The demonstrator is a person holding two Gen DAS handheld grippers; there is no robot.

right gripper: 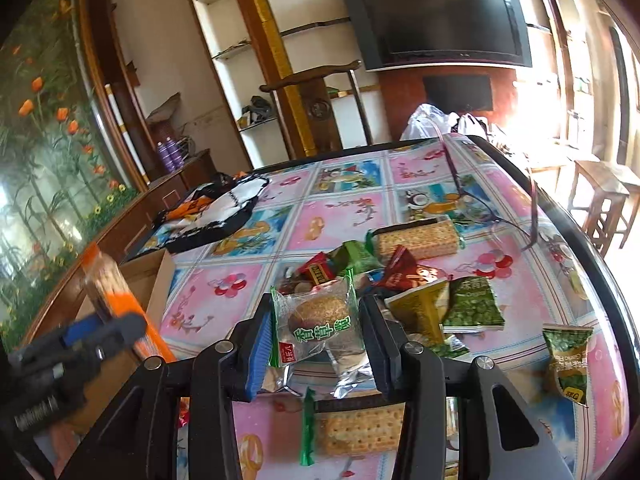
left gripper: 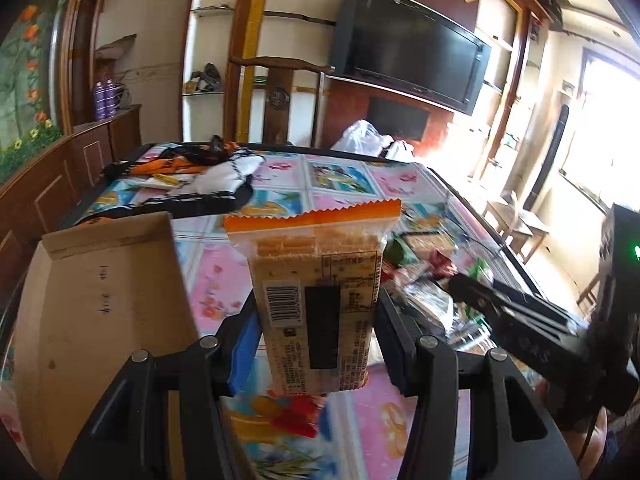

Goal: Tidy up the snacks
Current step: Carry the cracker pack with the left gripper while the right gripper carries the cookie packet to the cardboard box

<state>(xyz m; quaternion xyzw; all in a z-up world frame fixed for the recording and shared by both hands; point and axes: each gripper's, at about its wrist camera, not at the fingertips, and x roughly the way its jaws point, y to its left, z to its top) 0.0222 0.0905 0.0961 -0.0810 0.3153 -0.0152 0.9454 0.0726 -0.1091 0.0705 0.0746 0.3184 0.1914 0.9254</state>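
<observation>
Daylight blown out at the right-hand window [left gripper: 600, 128], fisheye bending at the edges, motion-blurred left gripper [right gripper: 80, 344].

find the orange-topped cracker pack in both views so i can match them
Left wrist: orange-topped cracker pack centre frame, upright in the left claw.
Right wrist: same pack at the left edge, blurred, above the cardboard box.
Shared landmark: the wall TV.

Home living room: wall television [left gripper: 408, 40], wooden shelving [right gripper: 256, 92], table [right gripper: 344, 216] in flowered oilcloth
</observation>
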